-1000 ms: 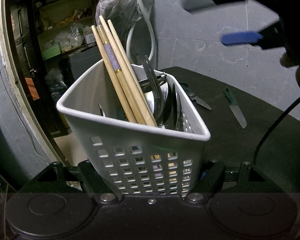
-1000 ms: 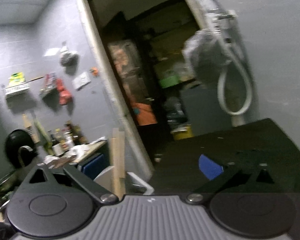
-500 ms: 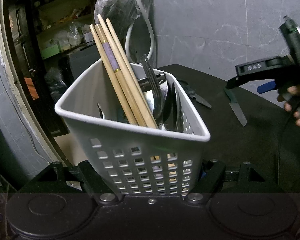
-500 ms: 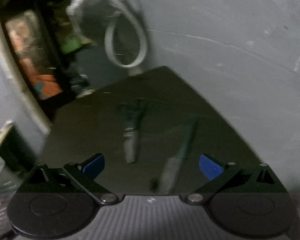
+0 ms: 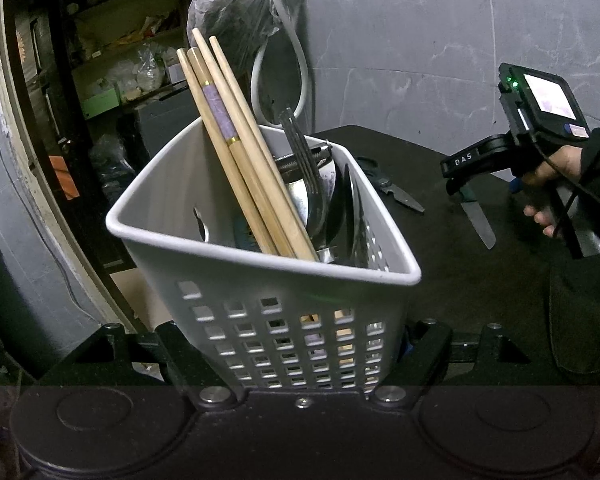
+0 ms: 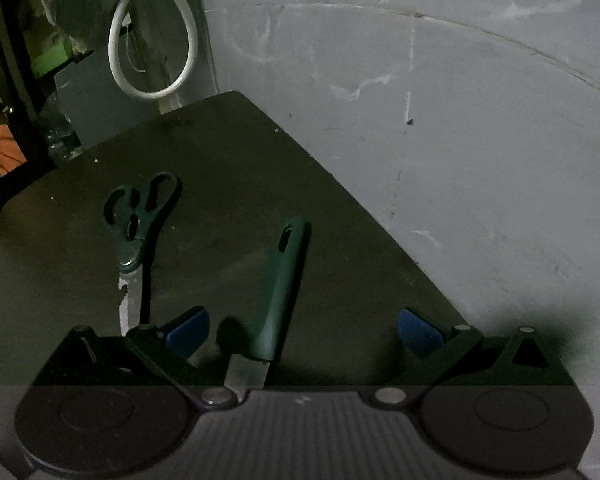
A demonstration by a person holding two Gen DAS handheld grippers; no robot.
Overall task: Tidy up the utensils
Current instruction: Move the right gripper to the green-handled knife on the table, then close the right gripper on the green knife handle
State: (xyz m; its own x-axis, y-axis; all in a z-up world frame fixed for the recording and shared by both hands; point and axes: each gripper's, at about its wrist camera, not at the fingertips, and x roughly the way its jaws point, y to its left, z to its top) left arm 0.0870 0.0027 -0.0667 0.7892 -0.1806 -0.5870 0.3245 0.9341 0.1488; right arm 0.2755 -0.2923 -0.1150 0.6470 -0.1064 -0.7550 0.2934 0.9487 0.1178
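My left gripper (image 5: 296, 344) grips a white perforated basket (image 5: 236, 240) by its lower walls, and its jaws are opening slightly. Wooden chopsticks (image 5: 240, 152), a fork (image 5: 300, 152) and other metal utensils stand inside it. On the black table (image 6: 240, 152) lie a green-handled knife (image 6: 284, 288) and dark scissors (image 6: 136, 216). My right gripper (image 6: 304, 330) hangs open just over the knife, a blue pad (image 6: 188, 328) on each side of the handle, with nothing gripped. The left wrist view shows the right gripper (image 5: 484, 188) in a person's hand above the knife (image 5: 478, 220), right of the scissors (image 5: 396, 194).
A grey wall (image 6: 440, 100) bounds the table at the back and right. A white hose loop (image 6: 152, 52) and a plastic bag (image 5: 228, 12) hang beyond the table's far corner. A dark doorway with cluttered shelves (image 5: 112, 64) opens on the left.
The right gripper swung down and across from facing the doorway to sit low over the knife. The left gripper and the basket stayed where they were.
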